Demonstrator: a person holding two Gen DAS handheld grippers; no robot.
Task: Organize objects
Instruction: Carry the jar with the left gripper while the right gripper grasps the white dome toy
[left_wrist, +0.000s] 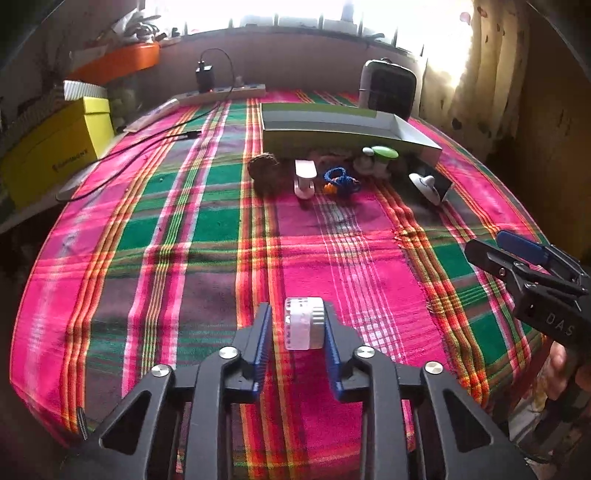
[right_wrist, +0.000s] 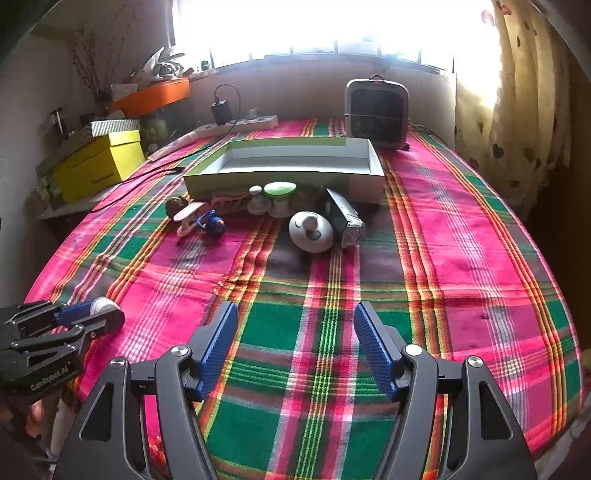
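My left gripper has a small white and silver cylinder between its blue pads, touching the right pad, with a gap at the left pad. It also shows in the right wrist view. My right gripper is open and empty above the plaid cloth. An open green and white box lies at the far middle. In front of it lie a white round gadget, a black and silver pack, a green-topped stand, a blue cord bundle and a pink stand.
A small heater stands behind the box. A power strip with a charger and cable lies at the far left. Yellow box and orange tray sit off the table's left. A curtain hangs on the right.
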